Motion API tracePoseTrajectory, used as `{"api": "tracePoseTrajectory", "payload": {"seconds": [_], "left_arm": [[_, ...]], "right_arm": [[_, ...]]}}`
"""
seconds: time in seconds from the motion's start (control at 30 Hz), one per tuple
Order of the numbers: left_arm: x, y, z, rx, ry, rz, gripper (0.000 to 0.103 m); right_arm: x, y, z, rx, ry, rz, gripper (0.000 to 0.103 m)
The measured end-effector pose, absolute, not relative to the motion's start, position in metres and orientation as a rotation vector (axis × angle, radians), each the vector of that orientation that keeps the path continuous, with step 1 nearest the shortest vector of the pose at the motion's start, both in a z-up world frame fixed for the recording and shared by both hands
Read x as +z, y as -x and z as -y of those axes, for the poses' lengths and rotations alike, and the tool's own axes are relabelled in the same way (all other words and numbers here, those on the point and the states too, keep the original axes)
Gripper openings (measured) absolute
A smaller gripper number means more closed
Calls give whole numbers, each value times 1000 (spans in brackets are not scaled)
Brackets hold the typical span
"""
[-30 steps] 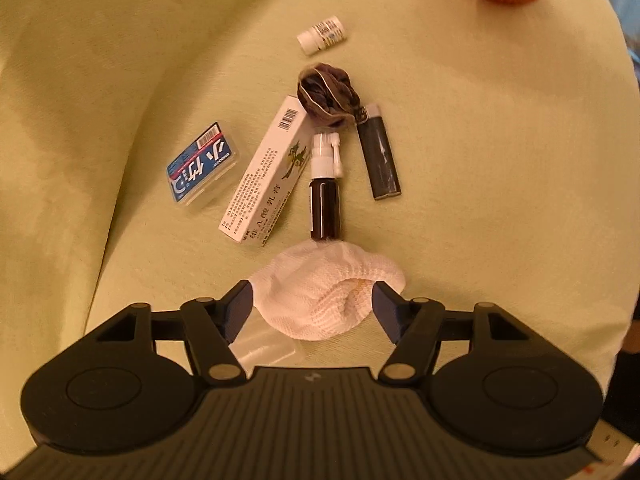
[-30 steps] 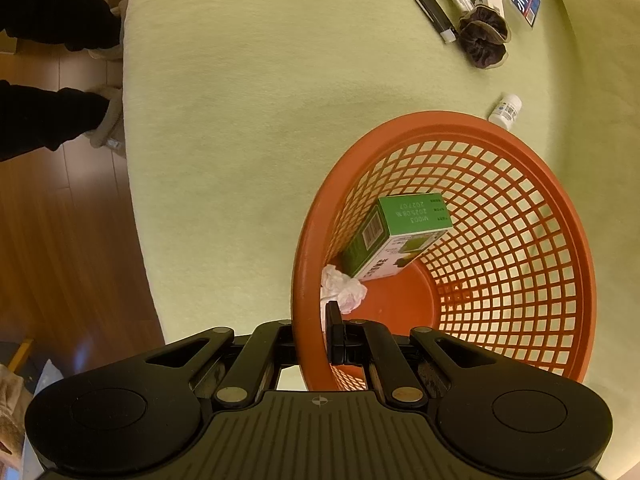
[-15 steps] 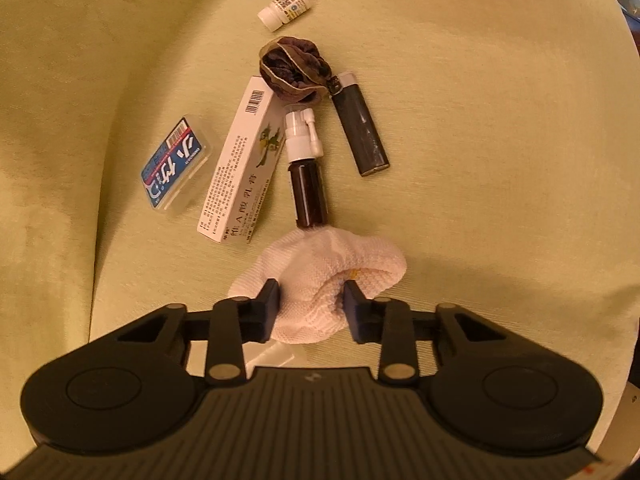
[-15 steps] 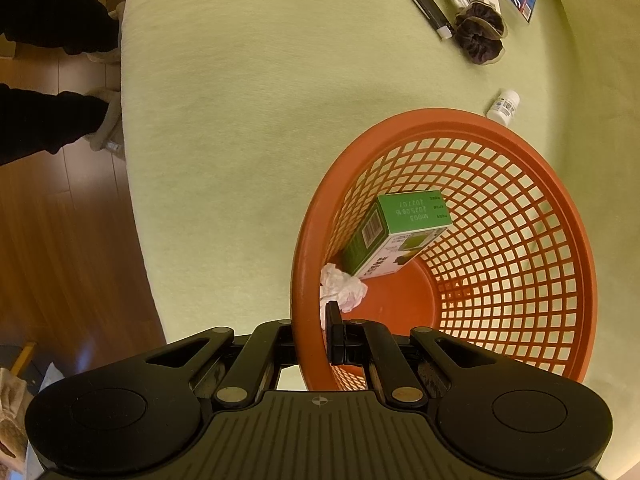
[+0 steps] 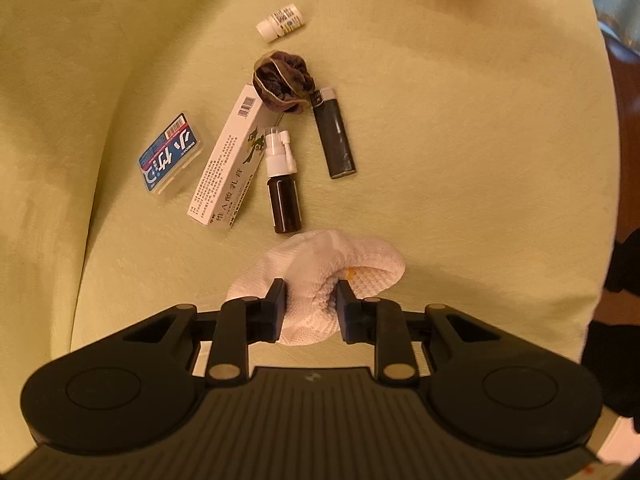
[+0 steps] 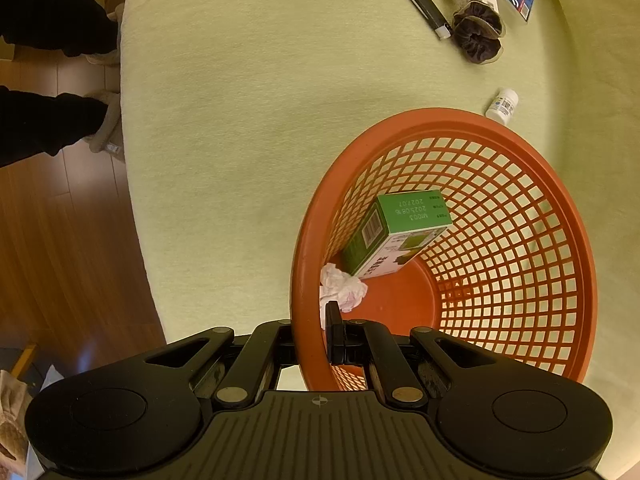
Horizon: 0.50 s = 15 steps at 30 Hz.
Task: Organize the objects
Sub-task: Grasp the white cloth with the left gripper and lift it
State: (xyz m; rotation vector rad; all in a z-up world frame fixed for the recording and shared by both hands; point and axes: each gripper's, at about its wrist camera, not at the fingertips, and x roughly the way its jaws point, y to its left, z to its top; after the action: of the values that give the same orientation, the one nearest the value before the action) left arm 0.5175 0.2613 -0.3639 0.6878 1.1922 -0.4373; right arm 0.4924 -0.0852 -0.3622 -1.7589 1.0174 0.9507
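Changed: left gripper (image 5: 310, 306) jaws, earlier spread, now pinch the white cloth (image 5: 320, 276) on the near cushion (image 5: 460, 160), ready for transfer. Right gripper (image 6: 316, 330), unmoved, stays pressed together on the near rim of the orange basket (image 6: 460, 120).

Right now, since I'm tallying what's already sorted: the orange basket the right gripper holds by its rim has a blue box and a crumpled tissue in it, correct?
Not quite: the box in the orange basket is green, not blue, as the right wrist view shows. The crumpled tissue lies beside it, and the right gripper does hold the rim.
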Motion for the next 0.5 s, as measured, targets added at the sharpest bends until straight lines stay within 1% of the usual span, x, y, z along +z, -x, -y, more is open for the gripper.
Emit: {"api": "tracePoseTrajectory", "payload": {"seconds": [0.23,0.5], "left_arm": [[-326,-515,-252,-411,-585,-1157,22],[-269,-531,-220,-447,-516,-1038,22]], "right_arm": [[-363,-492,86,951,1761,-1011,0],[-363,-492,87,948,1755,-1009,0]]}}
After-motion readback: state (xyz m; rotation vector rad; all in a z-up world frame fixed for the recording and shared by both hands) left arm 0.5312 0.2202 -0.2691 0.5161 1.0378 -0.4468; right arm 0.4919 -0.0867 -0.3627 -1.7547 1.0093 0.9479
